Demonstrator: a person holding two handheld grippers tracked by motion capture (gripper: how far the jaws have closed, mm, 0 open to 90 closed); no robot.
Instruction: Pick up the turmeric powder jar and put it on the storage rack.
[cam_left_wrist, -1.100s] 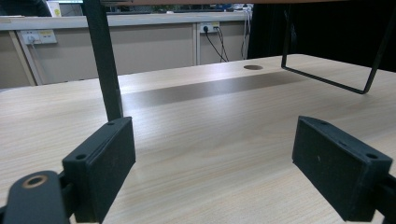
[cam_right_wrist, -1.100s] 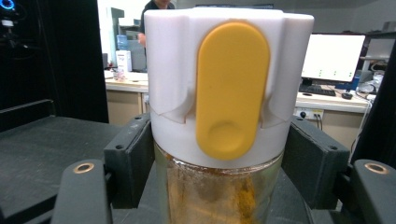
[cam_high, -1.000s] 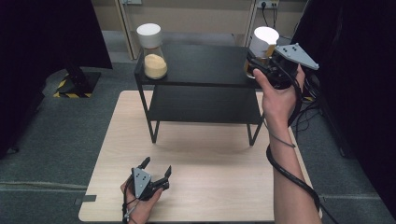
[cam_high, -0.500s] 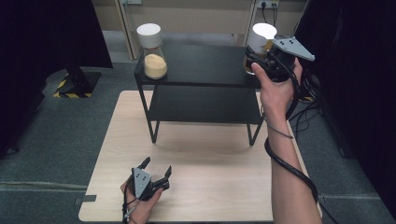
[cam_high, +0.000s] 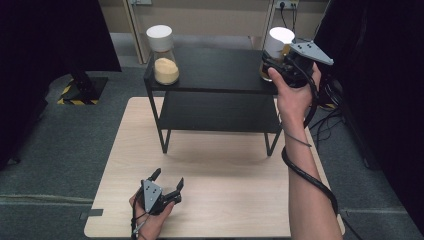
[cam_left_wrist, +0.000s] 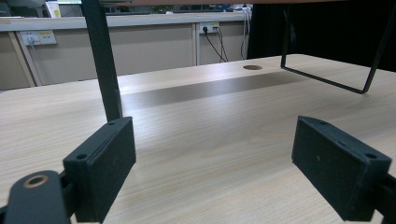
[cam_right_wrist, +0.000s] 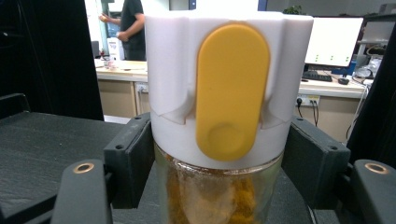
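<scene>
Right gripper (cam_high: 274, 64) has its fingers (cam_right_wrist: 128, 158) clenched on the right jar (cam_high: 276, 50), pads pressing both sides at the lid's lower edge; jar stands upright at the right end of the black shelf's top tier (cam_high: 215, 70). Jar: clear glass cylinder, brownish-yellow granular fill, chunky white plastic lid (cam_right_wrist: 229, 79) with a smooth yellow oblong tab (cam_right_wrist: 232, 91) on its side. Second jar (cam_high: 163, 55), same build, paler sandy fill, sits at the left end, well apart. Count: two jars, two tiers on the shelf, matte black boards on thin metal legs. Bench (cam_high: 215, 200) is light wood-grain laminate, rounded corners. Left gripper (cam_high: 167, 182) rests low at the bench's near edge, fingers (cam_left_wrist: 100, 168) released, wide apart, nothing between; flat black rectangular pads with screw holes.
</scene>
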